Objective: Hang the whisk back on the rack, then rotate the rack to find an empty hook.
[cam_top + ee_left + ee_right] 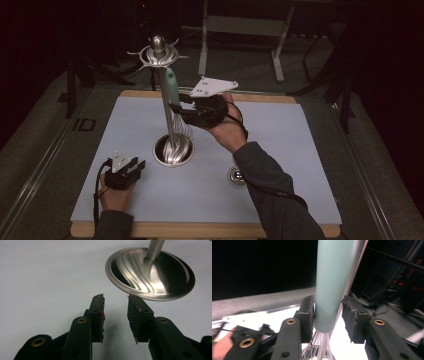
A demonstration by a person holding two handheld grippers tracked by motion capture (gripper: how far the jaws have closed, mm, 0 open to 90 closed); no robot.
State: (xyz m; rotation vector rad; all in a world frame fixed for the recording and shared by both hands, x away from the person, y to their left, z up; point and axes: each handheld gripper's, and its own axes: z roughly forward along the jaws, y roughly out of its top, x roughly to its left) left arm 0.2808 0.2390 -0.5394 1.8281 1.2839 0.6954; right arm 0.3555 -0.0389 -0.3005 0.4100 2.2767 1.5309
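High view: the utensil stand (165, 95) sits at frame centre on the surface (280, 150), its round base (173, 150) keeping it steady. A whisk (176, 107) with a green handle hangs beside the pole. The right gripper (176, 108) meets that handle; the left gripper (137, 165) rests at lower left, clear of the work.

Left gripper view: jaws apart, empty, aimed at the base (150, 277) at upper right.

Right gripper view: jaws bracket the handle (332, 285) at centre; the left jaw touches it, and full clamping cannot be confirmed.

Black two-jaw tongs (176, 111) with brass rivets, grey three-cornered top plates, trailing black cables, dark sleeves (272, 192).
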